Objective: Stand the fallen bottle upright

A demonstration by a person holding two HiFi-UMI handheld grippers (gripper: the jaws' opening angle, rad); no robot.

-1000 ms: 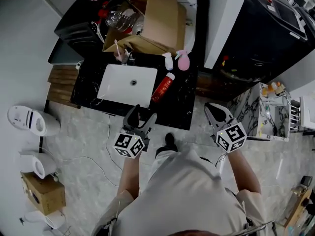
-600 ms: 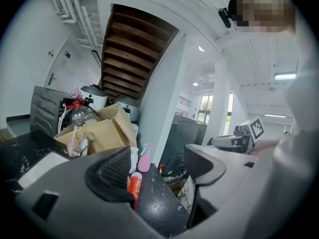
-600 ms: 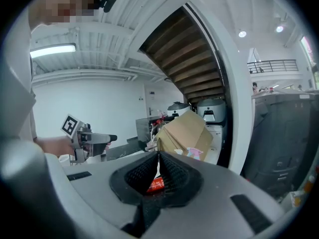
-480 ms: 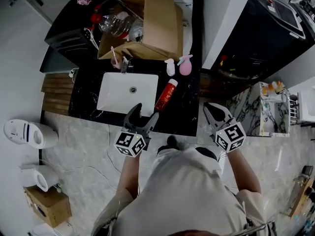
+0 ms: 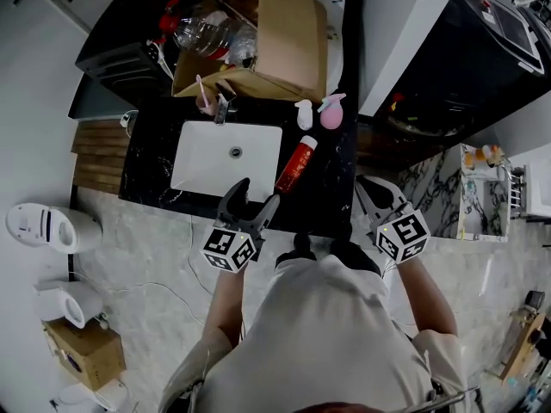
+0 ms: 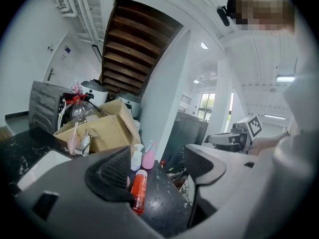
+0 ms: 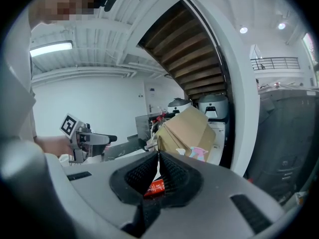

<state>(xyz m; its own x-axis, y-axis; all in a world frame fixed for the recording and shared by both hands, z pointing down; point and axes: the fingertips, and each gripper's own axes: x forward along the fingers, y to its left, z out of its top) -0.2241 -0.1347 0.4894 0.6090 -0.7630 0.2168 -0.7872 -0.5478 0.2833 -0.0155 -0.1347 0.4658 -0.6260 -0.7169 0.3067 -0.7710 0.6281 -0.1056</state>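
Note:
A red bottle (image 5: 295,163) with a white cap lies on its side on the black counter (image 5: 323,192), just right of the white sink (image 5: 207,157). It also shows in the left gripper view, where the bottle (image 6: 138,190) lies ahead between the jaws. My left gripper (image 5: 252,196) hovers open over the counter's front edge, a short way short of the bottle and holding nothing. My right gripper (image 5: 372,188) is shut and empty, off the counter's right front corner. In the right gripper view, part of the red bottle (image 7: 155,187) peeks from behind the shut gripper (image 7: 158,176).
Behind the bottle stand a pink spray bottle (image 5: 331,113) and a small white bottle (image 5: 304,114). An open cardboard box (image 5: 280,37) with clear plastic bottles fills the back of the counter. A faucet (image 5: 221,107) sits behind the sink. A dark appliance (image 5: 465,58) is at the right.
The counter has drawn nearer in the head view and both grippers now sit closer to its front edge. The red bottle lies where it was. The jaws have not visibly changed.

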